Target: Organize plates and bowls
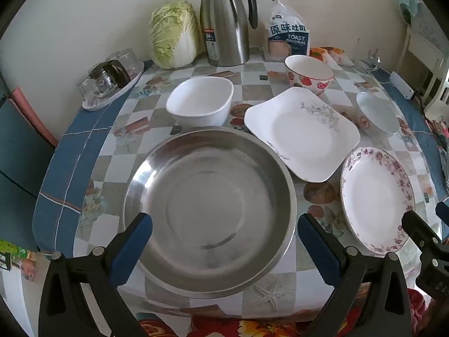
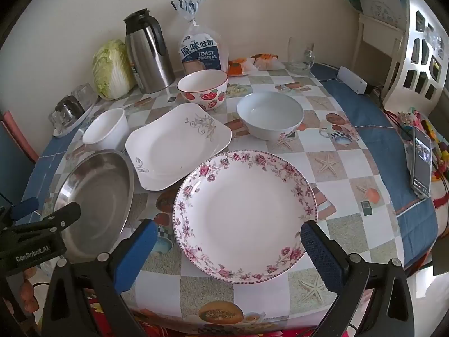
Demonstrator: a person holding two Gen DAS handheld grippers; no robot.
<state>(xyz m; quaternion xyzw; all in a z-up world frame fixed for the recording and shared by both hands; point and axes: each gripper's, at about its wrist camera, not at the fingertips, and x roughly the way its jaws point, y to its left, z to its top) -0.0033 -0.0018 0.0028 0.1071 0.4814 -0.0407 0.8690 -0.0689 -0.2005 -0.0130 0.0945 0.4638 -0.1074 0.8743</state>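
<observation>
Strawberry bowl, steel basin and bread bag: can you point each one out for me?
Strawberry bowl point(image 2: 202, 90): right wrist view, on its painted outer wall.
Steel basin point(image 1: 209, 207): left wrist view, on the flat bottom inside.
Bread bag point(image 2: 200, 53): right wrist view, on the printed label.

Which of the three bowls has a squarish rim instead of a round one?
The plain white bowl behind the steel basin. The strawberry bowl and the pale bowl both have round rims.

"TOAST ORIGINAL" and 原味吐司 on the bread bag point(image 2: 199, 53) at the counter's far edge, "24" on the thermos label point(image 1: 209, 37), "GenRobot.AI" on the left tongs point(image 2: 31, 250)
</observation>
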